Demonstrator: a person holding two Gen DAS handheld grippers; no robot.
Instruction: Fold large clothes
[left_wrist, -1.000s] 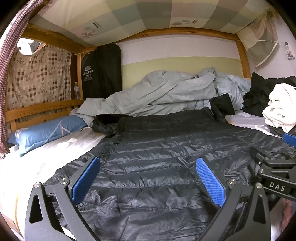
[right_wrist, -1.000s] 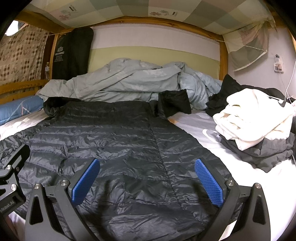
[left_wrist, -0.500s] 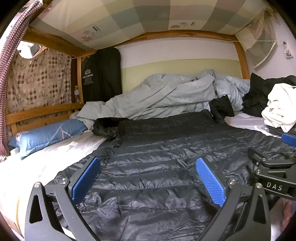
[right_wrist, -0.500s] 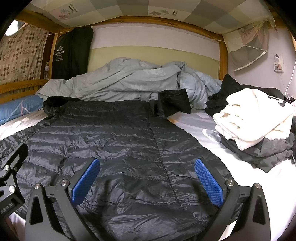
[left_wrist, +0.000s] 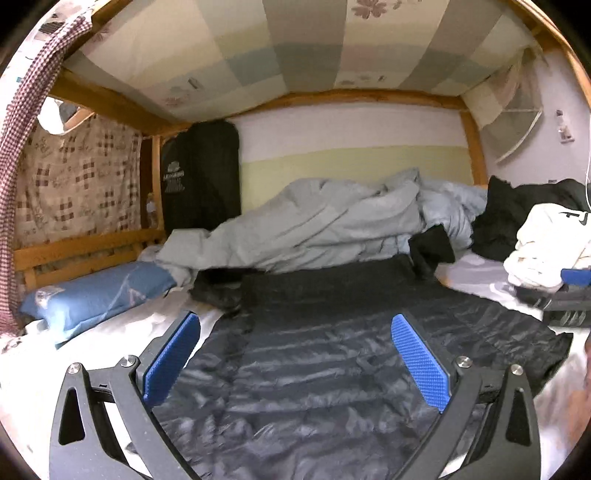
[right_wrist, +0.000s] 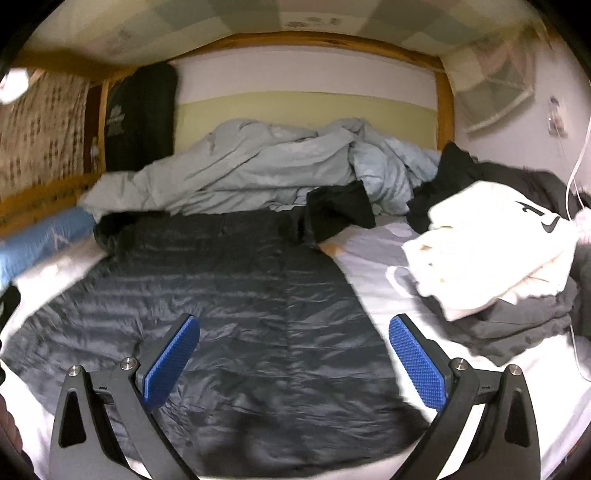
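Observation:
A dark quilted puffer jacket (left_wrist: 325, 354) lies spread flat on the white bed sheet; it also shows in the right wrist view (right_wrist: 236, 302). Its two sleeves are bunched at the far end, one at the left (left_wrist: 218, 291) and one at the right (right_wrist: 336, 214). My left gripper (left_wrist: 295, 354) is open and empty, held above the jacket's near left part. My right gripper (right_wrist: 293, 354) is open and empty, held above the jacket's near right edge. The right gripper's body shows at the right edge of the left wrist view (left_wrist: 569, 299).
A crumpled pale blue duvet (left_wrist: 332, 221) lies at the far end. A blue pillow (left_wrist: 96, 295) lies by the left wooden rail. A pile of white and dark clothes (right_wrist: 495, 251) sits on the right. A black garment bag (left_wrist: 199, 177) hangs at the back left.
Both grippers have lifted and tilted upward; more of the canopy shows and the jacket sits lower in both views. The right gripper has shifted rightward. Both stay open.

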